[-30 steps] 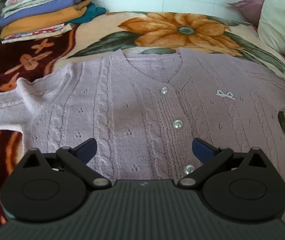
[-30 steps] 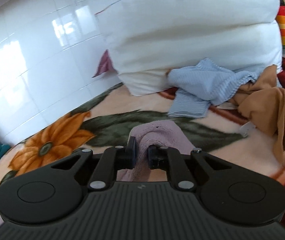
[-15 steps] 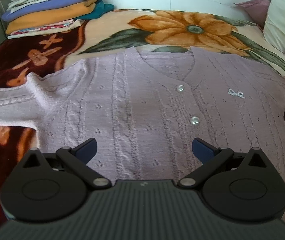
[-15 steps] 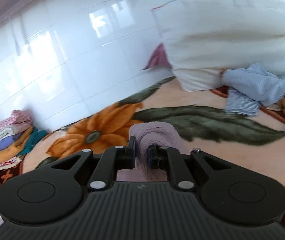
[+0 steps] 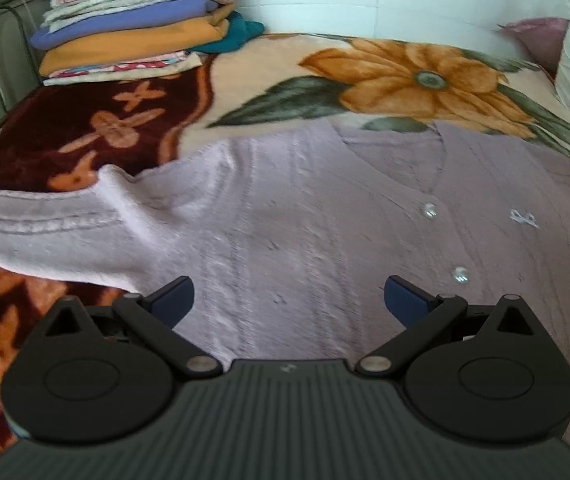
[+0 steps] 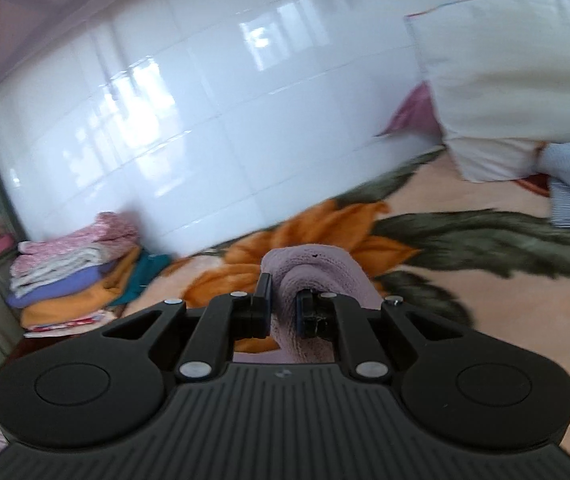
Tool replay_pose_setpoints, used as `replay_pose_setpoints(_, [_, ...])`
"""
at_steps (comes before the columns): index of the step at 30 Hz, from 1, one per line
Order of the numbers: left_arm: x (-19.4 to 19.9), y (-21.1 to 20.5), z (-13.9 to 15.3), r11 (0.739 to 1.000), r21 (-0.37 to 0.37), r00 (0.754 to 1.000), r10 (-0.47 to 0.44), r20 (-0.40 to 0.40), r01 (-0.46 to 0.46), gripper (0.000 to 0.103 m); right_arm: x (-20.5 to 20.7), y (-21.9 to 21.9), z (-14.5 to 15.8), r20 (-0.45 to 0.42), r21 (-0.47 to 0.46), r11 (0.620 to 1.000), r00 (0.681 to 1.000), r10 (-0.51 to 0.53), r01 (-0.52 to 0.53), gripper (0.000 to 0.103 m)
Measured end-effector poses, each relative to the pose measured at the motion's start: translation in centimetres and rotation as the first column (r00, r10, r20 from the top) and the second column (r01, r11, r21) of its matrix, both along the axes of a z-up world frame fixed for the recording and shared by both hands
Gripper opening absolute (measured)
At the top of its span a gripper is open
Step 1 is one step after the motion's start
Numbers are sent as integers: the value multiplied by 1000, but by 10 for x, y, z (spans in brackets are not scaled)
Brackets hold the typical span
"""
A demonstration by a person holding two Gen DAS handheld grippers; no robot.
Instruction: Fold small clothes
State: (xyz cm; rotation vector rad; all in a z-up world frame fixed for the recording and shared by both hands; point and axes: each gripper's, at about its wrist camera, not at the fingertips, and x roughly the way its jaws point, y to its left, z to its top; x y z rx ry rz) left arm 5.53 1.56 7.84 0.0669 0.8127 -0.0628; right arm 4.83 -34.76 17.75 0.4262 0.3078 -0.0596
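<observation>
Nearest thing first: the right gripper (image 6: 283, 306) has its fingers clamped on a bunched fold of the lilac cardigan (image 5: 325, 216), most likely the end of a sleeve, which humps up between and just past the fingertips. My guess is it's held up like that so the sleeve can be carried across the body for a fold.

The left gripper (image 5: 288, 294) has its fingers spread wide with nothing between them, hovering over the lower front of the cardigan, probably waiting to pin or take the other side.

The cardigan lies flat and face up on the bed blanket (image 5: 365, 76), buttons showing. Its body runs away from the left fingers, hem close, neckline on the far side. The other sleeve (image 5: 45, 224) stretches out sideways, off to the left of the fingers. The picture's a bit smeary, so the knit detail is hard to make out.

Well beyond the left fingers and off to the left sits a stack of folded clothes (image 5: 137, 28) by the tiled wall (image 6: 205, 120).
</observation>
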Motion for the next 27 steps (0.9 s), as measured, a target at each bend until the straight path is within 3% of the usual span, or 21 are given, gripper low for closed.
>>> replay_pose_setpoints(7, [4, 27, 4, 999, -11, 999, 49, 16, -49, 103, 20, 73, 12, 28, 11, 995, 994, 102, -102, 12])
replay_pose_setpoints(13, [3, 48, 4, 997, 0, 997, 78, 25, -78, 103, 42, 138, -1, 2, 27, 984, 984, 178, -178, 11])
replay_pose_setpoints(20, [0, 66, 0, 995, 22, 995, 96, 38, -97, 103, 62, 199, -49, -77, 35, 962, 959, 272, -270, 11])
replay_pose_setpoints(27, [1, 76, -8, 994, 14, 994, 112, 20, -112, 103, 73, 230, -110, -196, 64, 941, 920, 339, -332, 12])
